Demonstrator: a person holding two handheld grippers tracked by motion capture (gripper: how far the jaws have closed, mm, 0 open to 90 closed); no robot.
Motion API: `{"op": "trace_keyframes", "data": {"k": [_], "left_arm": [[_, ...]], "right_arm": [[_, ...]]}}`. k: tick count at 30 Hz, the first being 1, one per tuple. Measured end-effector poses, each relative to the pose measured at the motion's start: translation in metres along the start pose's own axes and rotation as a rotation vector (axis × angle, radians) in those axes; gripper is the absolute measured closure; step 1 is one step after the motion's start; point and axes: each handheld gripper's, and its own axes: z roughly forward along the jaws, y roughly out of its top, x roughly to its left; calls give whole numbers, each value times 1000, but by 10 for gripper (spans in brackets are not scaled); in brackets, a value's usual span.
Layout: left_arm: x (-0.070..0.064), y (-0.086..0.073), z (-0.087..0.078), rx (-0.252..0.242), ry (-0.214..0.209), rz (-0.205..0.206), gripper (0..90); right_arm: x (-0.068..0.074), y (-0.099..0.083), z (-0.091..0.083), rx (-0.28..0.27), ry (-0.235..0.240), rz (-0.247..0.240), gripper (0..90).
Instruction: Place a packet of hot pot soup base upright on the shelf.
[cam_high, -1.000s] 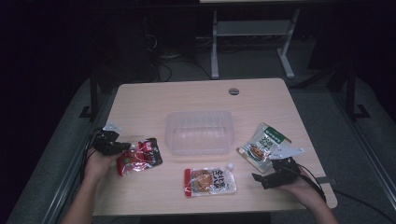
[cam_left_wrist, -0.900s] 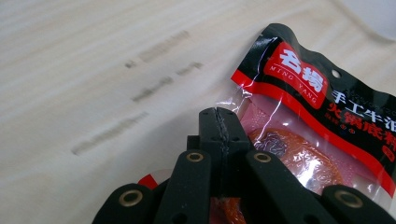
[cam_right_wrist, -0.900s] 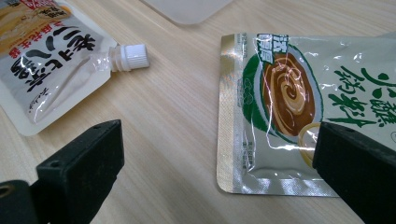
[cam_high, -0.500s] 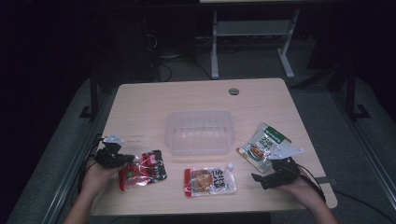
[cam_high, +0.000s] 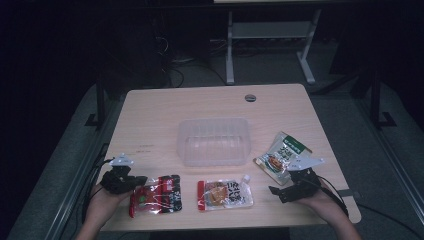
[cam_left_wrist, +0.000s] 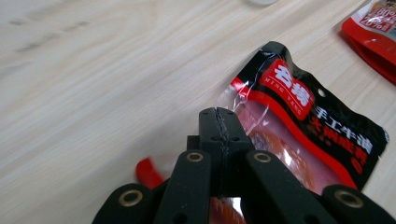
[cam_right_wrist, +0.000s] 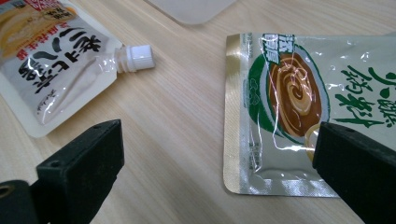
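Note:
A red and black snack packet (cam_high: 156, 194) lies near the table's front left. My left gripper (cam_high: 141, 180) is at its upper left corner, jaws pressed together (cam_left_wrist: 217, 122) on the packet's (cam_left_wrist: 303, 121) clear edge seal. A white spouted pouch (cam_high: 225, 194) lies at the front centre. A green and silver packet (cam_high: 281, 154) lies at the right. My right gripper (cam_high: 277, 194) stands open just above the table between these two. In the right gripper view (cam_right_wrist: 219, 135) one jaw is near the pouch (cam_right_wrist: 51, 65) and the other overlaps the green packet's (cam_right_wrist: 299, 107) edge.
A clear plastic tub (cam_high: 214, 122) stands in the middle of the wooden table (cam_high: 150, 115). A round cable grommet (cam_high: 250, 97) is at the back edge. The table's front edge is close behind both hands. Desk legs and cables stand on the dark floor beyond.
My left gripper has drawn back toward the front left edge, and the red packet has come with it and now lies lower and flatter. The right gripper has stayed put.

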Motion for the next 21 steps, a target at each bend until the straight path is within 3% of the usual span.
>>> {"op": "trace_keyframes", "data": {"k": [4, 9, 12, 15, 21], "left_arm": [[-3, -18, -16, -4, 35, -11, 898], [-1, -38, -18, 18, 25, -48, 898], [2, -40, -17, 1, 2, -69, 898], [2, -38, -16, 23, 18, -51, 898], [3, -40, -11, 49, 15, -62, 898]], "right_arm": [[4, 2, -1, -1, 15, 3, 18], [10, 5, 1, 5, 32, -9, 18], [11, 6, 2, 9, 35, -18, 17], [10, 6, 3, 9, 33, -15, 18], [9, 5, 2, 6, 35, -13, 17]]}}
